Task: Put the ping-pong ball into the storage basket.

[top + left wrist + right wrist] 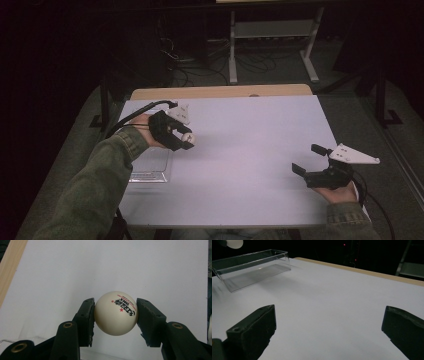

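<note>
So the left gripper (pixel 115 312) had a white ping-pong ball (pixel 115 313) clamped between its two black pads, one pad pressed on each side of it, with red and black print plus a little red star on the ball's top face. In the high view that gripper (pixel 186 138) sat over the left half of the white table (pixel 250 150), roughly mid-depth, and the ball (pixel 187 136) was just peeking out at its tip, held up off the surface as far as I could tell. Right beside it, on the near-left side, there was a clear plastic tray (pixel 150 167) lying flat on the table, partly under the person's green sleeve (pixel 95 185). From the right gripper view the tray (pixel 249 270) looked like a long, see-through box with nothing visible in it. The right gripper (pixel 314 161) was way over at the near right edge, well apart from the ball, jaws spread wide and gripping nothing, just bare tabletop between them. A strip of wood (pixel 220 92) ran along the far edge of the table.
</note>
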A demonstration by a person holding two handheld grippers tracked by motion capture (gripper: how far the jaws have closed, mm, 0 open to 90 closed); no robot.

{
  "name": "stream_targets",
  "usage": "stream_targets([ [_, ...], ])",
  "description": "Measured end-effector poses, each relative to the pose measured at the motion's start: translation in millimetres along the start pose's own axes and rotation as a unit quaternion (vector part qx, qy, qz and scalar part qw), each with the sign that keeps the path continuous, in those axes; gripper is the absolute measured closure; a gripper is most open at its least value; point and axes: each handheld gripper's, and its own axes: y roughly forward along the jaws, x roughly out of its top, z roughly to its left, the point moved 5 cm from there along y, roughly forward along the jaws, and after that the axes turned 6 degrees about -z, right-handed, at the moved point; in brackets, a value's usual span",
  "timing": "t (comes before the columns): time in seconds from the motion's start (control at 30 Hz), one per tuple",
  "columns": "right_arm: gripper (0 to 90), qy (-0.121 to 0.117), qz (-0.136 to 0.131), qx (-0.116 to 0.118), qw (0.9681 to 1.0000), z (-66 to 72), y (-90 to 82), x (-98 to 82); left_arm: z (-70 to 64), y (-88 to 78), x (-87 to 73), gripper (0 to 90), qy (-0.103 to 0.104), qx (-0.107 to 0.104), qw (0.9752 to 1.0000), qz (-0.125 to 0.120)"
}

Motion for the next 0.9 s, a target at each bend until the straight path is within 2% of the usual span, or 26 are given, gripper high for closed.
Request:
stream_targets([
  [0.27, 0.0, 0.0, 0.0, 0.0, 1.0, 0.0, 0.0, -0.1, 2.3, -5.9, -7.3, 50.4, -0.005, 0.006, 1.0, 0.004],
  [0.5, 0.0, -0.001, 0.0, -0.001, 1.0, 0.1, -0.1, 0.0, 2.2, -10.0, -16.2, 50.4, -0.006, 0.01, 0.9997, 0.022],
  [0.9, 0.0, -0.001, 0.002, -0.001, 1.0, 0.4, 0.5, -0.4, 3.4, -19.2, -29.8, 50.5, -0.012, 0.019, 0.999, 0.038],
])
